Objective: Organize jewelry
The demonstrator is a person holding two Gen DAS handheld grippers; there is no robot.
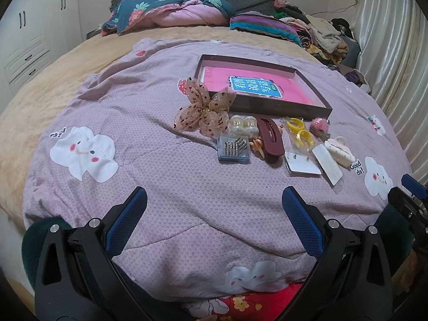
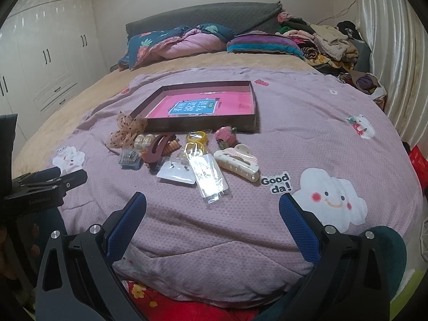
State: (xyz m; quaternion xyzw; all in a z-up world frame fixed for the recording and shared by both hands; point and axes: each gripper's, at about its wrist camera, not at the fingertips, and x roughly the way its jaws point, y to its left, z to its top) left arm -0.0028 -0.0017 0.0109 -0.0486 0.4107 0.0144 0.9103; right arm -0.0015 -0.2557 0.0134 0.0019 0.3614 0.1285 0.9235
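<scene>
A shallow brown tray (image 1: 315,105) (image 2: 203,124) with a pink book inside lies on the lilac quilt. In front of it sits a row of accessories: a sheer dotted bow (image 1: 204,107) (image 2: 127,131), a small clear box of pins (image 1: 234,149) (image 2: 131,159), a maroon hair claw (image 1: 270,137) (image 2: 157,149), yellow clips (image 1: 299,132) (image 2: 196,140), a pink flower clip (image 1: 318,127) (image 2: 226,136), carded packets (image 1: 327,164) (image 2: 208,178) and a cream hair claw (image 1: 339,149) (image 2: 240,163). My left gripper (image 1: 214,200) and right gripper (image 2: 212,206) hover open near the quilt's front, both empty.
Folded bedding (image 1: 171,13) and a pile of clothes (image 1: 318,34) lie at the head of the bed. A curtain (image 2: 401,53) hangs on the right, wardrobes (image 2: 48,48) stand on the left. The other gripper shows at each view's edge.
</scene>
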